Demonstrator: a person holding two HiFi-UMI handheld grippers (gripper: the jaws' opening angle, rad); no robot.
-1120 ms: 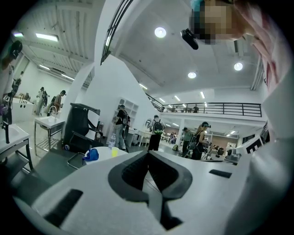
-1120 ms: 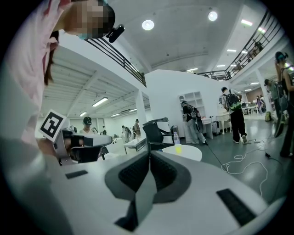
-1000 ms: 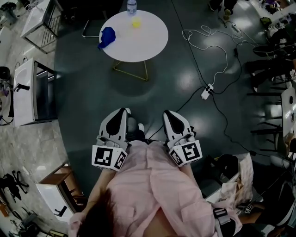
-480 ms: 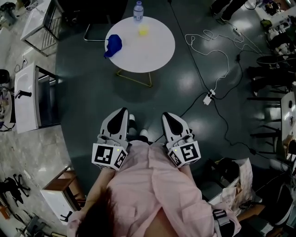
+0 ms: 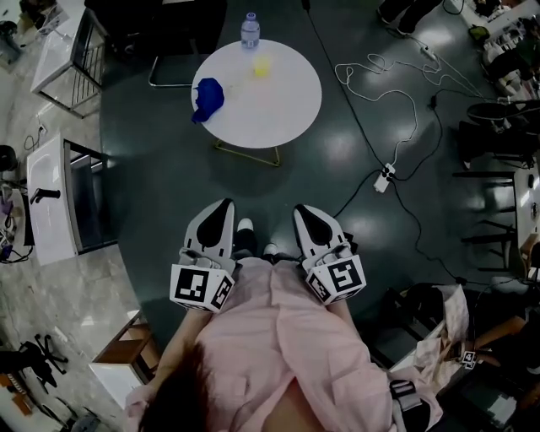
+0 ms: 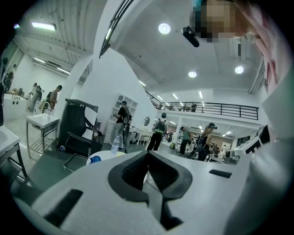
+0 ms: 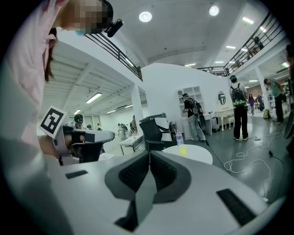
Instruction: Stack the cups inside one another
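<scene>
A round white table (image 5: 283, 105) stands ahead on the dark floor. On it are a blue cup-like thing (image 5: 207, 97) at its left, a small yellow cup (image 5: 262, 66) and a clear water bottle (image 5: 250, 29) at the far edge. My left gripper (image 5: 223, 205) and right gripper (image 5: 305, 208) are held side by side in front of my chest, well short of the table. Both are shut with nothing between the pads. The left gripper view has the blue thing (image 6: 94, 159) beyond shut jaws. The right gripper view has the yellow cup (image 7: 183, 150) on the table (image 7: 200, 154).
White cables and a power strip (image 5: 384, 177) lie on the floor to the right. A white desk (image 5: 51, 198) stands at the left and a black chair (image 5: 181, 25) behind the table. Several people stand in the hall beyond.
The table has slid down the head view, nearer to me, as I walk toward it. Both grippers keep their place before my chest and stay shut.
</scene>
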